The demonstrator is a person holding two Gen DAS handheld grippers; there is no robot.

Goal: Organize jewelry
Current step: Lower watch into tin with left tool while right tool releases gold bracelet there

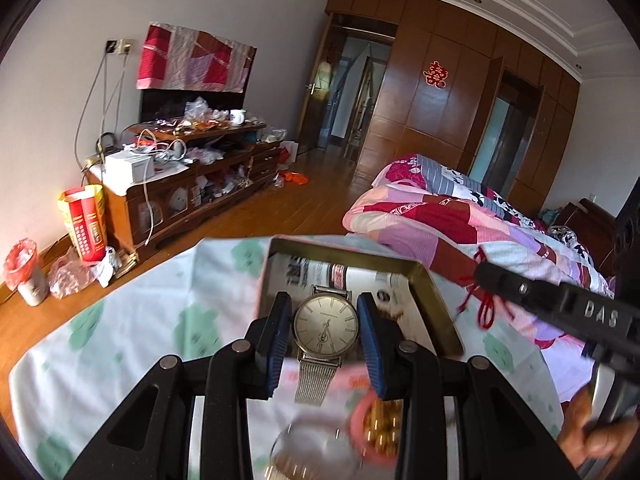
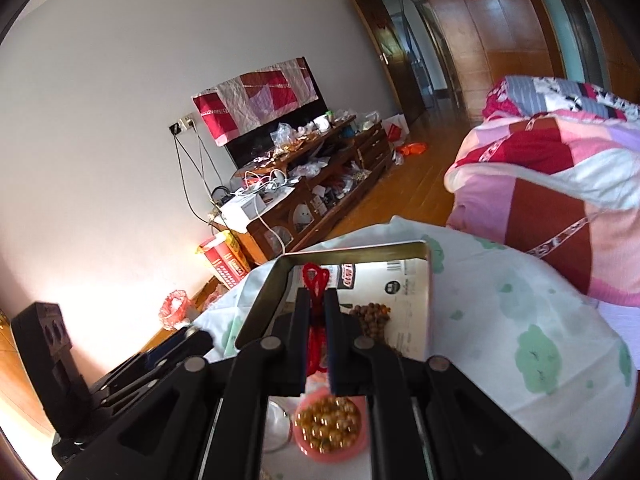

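My left gripper [image 1: 323,305] is shut on a round wristwatch [image 1: 326,326]. Its blue pads press the case on both sides, and the silver mesh strap [image 1: 316,376] hangs below. The watch hangs over an open gold-rimmed tin box [image 1: 434,294] lined with printed paper. My right gripper [image 2: 317,294] is shut on a red cord [image 2: 316,276], whose loops stick out past the tips over the same tin [image 2: 352,249]. Brown beads [image 2: 372,316] lie inside the tin. A pink dish of gold beads [image 2: 330,426] sits below both grippers, next to a clear glass dish [image 2: 278,424].
The tin rests on a white sheet with green cloud prints [image 1: 120,340] at the end of a bed. A patchwork quilt [image 1: 460,216] is bunched to the right. A cluttered wooden TV cabinet [image 1: 192,184] stands across the wood floor. A person's hand [image 1: 592,428] grips the right tool.
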